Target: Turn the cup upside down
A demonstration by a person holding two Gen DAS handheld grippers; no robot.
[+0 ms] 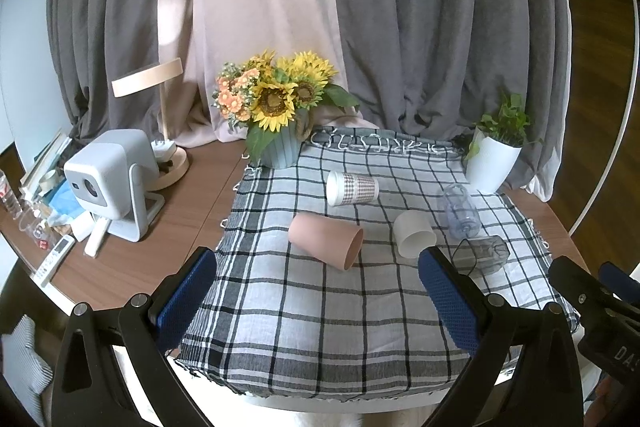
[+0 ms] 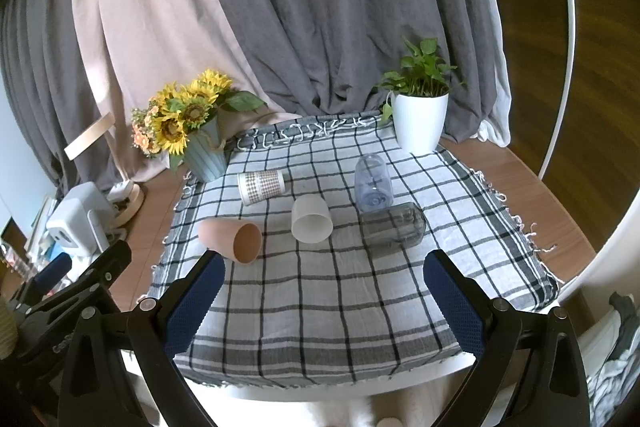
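Both claws (image 1: 316, 295) (image 2: 324, 291) gape level above the cloth (image 2: 320, 307).

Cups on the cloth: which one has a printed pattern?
The houndstooth-banded cup, lying on its side nearest the sunflower vase. The pink cup and white cup are plain; the other two are see-through.

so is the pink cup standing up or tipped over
Tipped over. The pink cup lies on its side on the checked cloth, its open mouth facing the camera and showing an empty inside.
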